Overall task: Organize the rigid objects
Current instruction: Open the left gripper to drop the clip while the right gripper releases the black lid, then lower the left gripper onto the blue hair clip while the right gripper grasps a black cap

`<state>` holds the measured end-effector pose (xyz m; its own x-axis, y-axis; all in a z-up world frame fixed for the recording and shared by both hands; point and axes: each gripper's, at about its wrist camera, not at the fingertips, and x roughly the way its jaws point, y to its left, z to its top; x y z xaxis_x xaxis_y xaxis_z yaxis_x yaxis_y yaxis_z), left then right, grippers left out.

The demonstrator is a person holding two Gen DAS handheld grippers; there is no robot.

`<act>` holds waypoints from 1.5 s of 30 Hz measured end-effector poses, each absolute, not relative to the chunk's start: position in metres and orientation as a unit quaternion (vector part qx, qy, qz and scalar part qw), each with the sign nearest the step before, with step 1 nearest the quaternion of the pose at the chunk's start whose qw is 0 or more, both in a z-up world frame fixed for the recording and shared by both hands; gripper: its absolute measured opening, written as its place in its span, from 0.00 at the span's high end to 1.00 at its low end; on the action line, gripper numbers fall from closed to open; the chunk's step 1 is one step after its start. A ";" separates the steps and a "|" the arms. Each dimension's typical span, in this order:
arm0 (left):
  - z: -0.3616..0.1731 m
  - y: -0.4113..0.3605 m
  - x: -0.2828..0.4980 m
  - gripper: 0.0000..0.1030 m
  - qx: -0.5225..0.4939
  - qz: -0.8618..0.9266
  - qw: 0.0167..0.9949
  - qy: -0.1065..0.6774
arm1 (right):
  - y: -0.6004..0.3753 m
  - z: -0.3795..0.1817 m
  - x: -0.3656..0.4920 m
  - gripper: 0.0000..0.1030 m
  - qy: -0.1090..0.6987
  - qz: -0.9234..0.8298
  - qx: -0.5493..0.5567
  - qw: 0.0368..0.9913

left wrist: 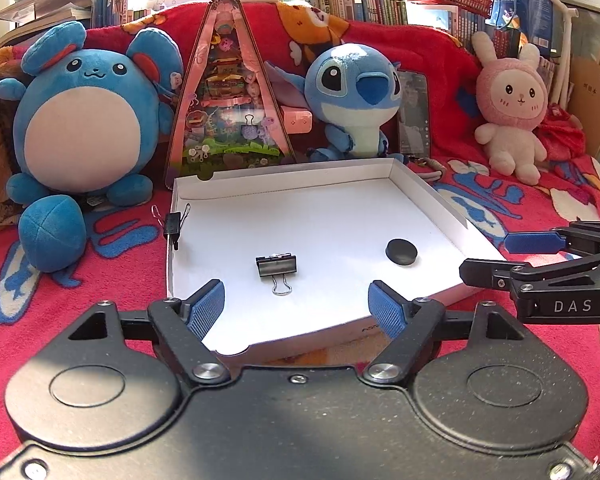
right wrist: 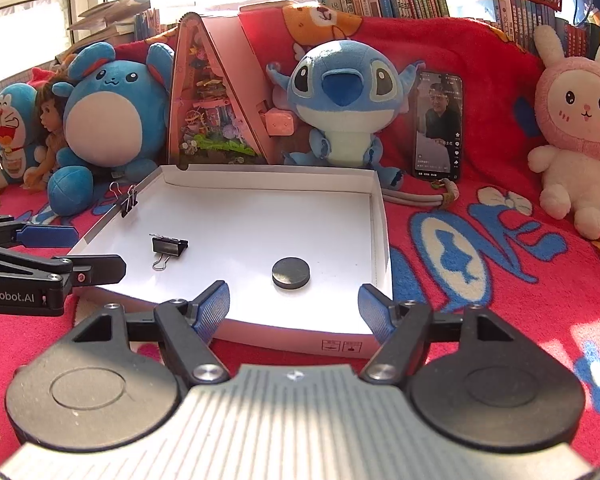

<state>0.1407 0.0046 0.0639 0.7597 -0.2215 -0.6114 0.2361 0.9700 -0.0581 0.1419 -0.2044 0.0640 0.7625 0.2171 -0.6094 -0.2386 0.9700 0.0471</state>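
Note:
A shallow white box lid (left wrist: 284,178) (right wrist: 260,172) lies on the red blanket. Inside it rest a black binder clip (left wrist: 277,266) (right wrist: 169,247) and a black round disc (left wrist: 401,253) (right wrist: 291,273). A second binder clip (left wrist: 173,222) (right wrist: 127,200) is clamped upright on the lid's left wall. My left gripper (left wrist: 296,312) is open at the lid's near edge, just short of the loose clip, with nothing between its blue pads. My right gripper (right wrist: 294,308) is open at the near edge, just short of the disc, and holds nothing.
Plush toys line the back: a round blue one (left wrist: 80,120), a blue long-eared one (left wrist: 356,92), a pink rabbit (left wrist: 508,108). Between them stands a triangular pink display case (left wrist: 228,100). A phone (right wrist: 438,124) leans beside the lid. Bookshelves fill the background.

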 end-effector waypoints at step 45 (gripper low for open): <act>0.019 0.015 0.012 0.24 -0.077 -0.057 0.942 0.322 | -0.191 0.018 -0.031 0.14 0.205 0.106 -0.004 0.973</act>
<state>0.0118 0.0151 0.0188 0.7866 -0.1580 -0.5969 0.0584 0.9814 -0.1827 -0.0312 -0.1913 0.0177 0.8937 0.2038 -0.3997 -0.2074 0.9776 0.0347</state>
